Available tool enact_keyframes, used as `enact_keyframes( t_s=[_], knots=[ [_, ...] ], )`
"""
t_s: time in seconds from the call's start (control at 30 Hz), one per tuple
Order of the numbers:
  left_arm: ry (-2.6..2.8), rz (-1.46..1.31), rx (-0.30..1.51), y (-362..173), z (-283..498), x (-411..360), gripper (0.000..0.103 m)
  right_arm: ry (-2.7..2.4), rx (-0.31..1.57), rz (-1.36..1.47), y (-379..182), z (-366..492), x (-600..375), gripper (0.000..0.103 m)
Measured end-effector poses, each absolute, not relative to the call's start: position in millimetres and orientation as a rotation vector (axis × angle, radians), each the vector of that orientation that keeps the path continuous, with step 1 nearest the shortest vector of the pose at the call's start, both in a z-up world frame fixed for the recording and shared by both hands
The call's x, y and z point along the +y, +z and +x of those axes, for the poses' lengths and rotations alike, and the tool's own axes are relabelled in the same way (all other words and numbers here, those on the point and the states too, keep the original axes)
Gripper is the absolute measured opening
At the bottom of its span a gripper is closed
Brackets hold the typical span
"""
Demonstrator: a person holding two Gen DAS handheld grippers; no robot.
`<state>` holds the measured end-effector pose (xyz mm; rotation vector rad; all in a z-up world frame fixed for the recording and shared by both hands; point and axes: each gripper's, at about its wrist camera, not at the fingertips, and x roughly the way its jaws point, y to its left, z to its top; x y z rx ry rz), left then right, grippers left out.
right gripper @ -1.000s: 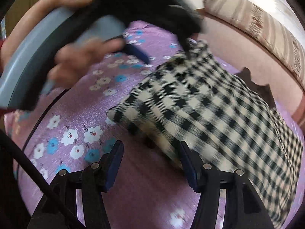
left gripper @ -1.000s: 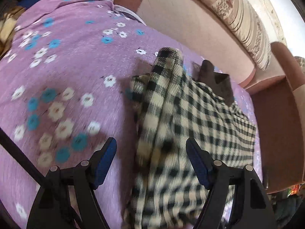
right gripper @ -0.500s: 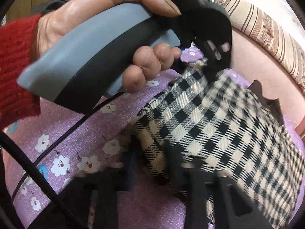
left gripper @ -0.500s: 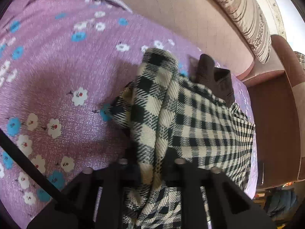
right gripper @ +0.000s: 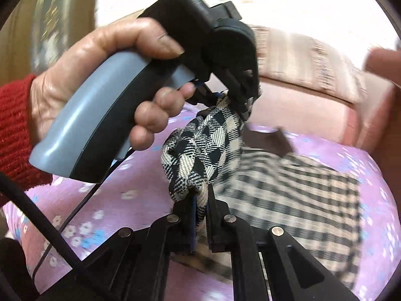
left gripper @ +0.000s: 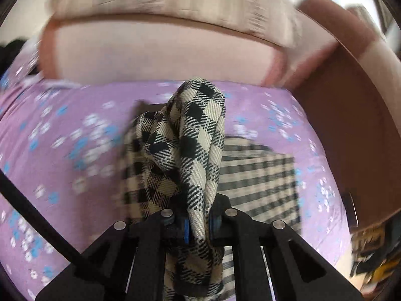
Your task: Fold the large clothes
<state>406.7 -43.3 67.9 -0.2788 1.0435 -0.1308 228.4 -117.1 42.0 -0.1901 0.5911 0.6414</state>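
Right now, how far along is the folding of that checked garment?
Early. Both grips are made: the left gripper and right gripper each pinch a bunched edge of the checked garment, lifted above the floral sheet. The rest lies spread out. Still left: carrying the edge across and flattening the fold.

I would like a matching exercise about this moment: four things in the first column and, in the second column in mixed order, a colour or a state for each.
Column one:
1. checked garment
2. bed sheet
3. left gripper
4. sleeve of the person

Column two:
A. red knit
B. purple with small flowers
C. shut on cloth
D. black and cream, partly lifted

Pairs: 1-D, 2-B, 3-C, 4-A. The right gripper is also shut on the checked garment.
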Motion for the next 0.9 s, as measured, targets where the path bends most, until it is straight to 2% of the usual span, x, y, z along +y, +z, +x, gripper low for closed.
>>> enact_keyframes(
  t_s=[0.27,0.37,0.47,0.5,0.53,0.6,0.67,0.73,0.8,0.9],
  knots=[
    [-0.256,-0.142,1.098,42,456,-188,0.01,0.409,0.65,-0.056,24,261,-248,0.007],
    [-0.261,-0.117,1.134,25,466,-216,0.018,0.354,0.734,0.049,0,284,-289,0.007],
    [-0.295,-0.203,1.151,23,467,-218,0.022,0.361,0.82,0.13,-12,296,-306,0.007],
    [-0.304,-0.231,1.148,27,464,-214,0.029,0.36,0.851,0.149,-17,303,-310,0.008],
    [-0.307,-0.247,1.138,31,460,-210,0.041,0.354,0.867,0.154,-19,305,-313,0.011],
    [-0.293,-0.254,1.093,49,449,-197,0.053,0.365,0.889,0.201,-23,309,-325,0.023],
    [-0.274,-0.249,1.04,67,432,-179,0.061,0.378,0.886,0.278,-19,308,-342,0.031],
    [-0.21,-0.207,1.015,77,412,-161,0.067,0.383,0.847,0.361,-11,303,-363,0.038],
    [-0.147,-0.146,0.995,78,390,-144,0.068,0.357,0.785,0.416,-2,302,-383,0.047],
    [-0.078,-0.071,1.005,65,357,-122,0.068,0.359,0.759,0.418,11,317,-385,0.053]
  ],
)
